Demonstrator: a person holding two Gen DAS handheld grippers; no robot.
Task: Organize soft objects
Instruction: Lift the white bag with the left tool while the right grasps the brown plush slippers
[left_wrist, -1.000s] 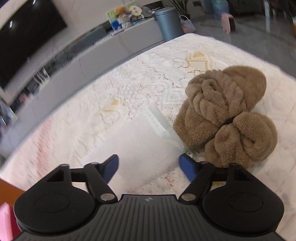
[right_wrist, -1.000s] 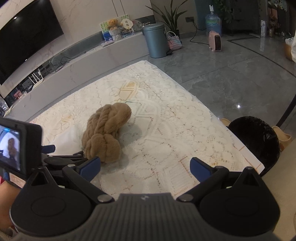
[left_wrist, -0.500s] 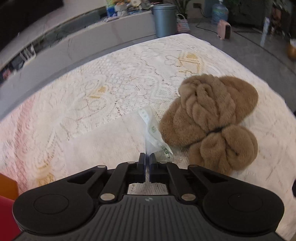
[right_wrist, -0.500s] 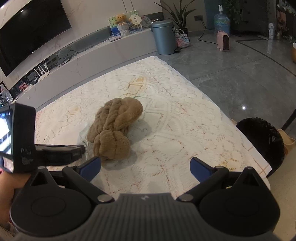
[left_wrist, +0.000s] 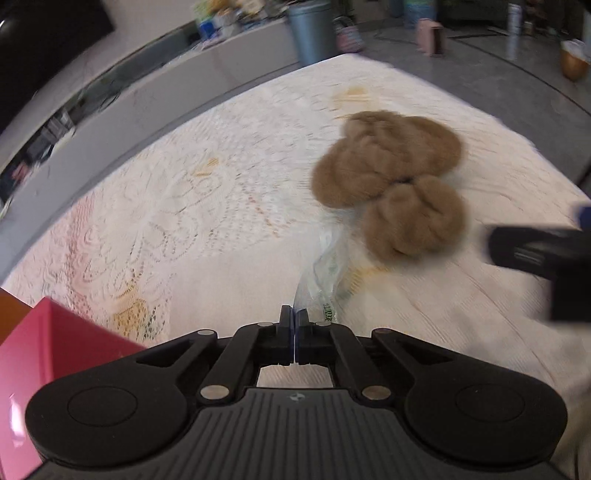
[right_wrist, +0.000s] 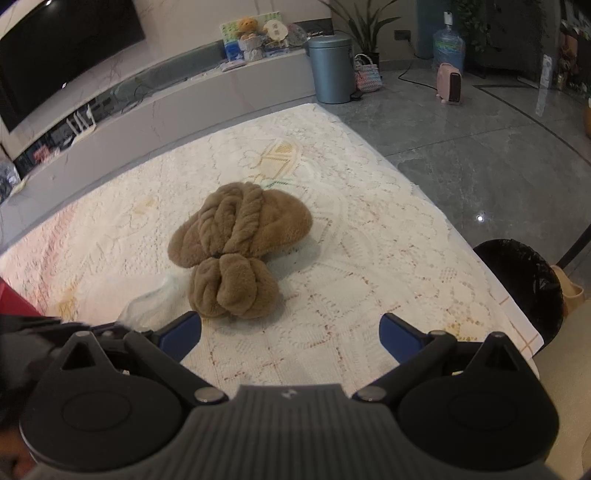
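Left gripper (left_wrist: 294, 325): clamped on the clear plastic bag (left_wrist: 322, 266), pinched at its near edge.
Right gripper (right_wrist: 290, 329): held apart, nothing between.
Brown plush bundle (right_wrist: 236, 251): on the lace tablecloth (right_wrist: 369, 266), mid-table, just beside the bag.
Long axis: near-left to far-right.
Handling advice: bag to be lifted slowly and held open before the bundle is brought over.

So the table (right_wrist: 369, 229) is covered edge to edge with a cream lace tablecloth (right_wrist: 110, 236), a few yellowish motifs woven in. Sitting roughly mid-surface is a fluffy brown bundle (right_wrist: 236, 243), twisted and cinched with a dark band so it's got a big lobe and a smaller one. A crinkly clear plastic bag (left_wrist: 325, 266) lies just beside the smaller lobe, toward the near edge.
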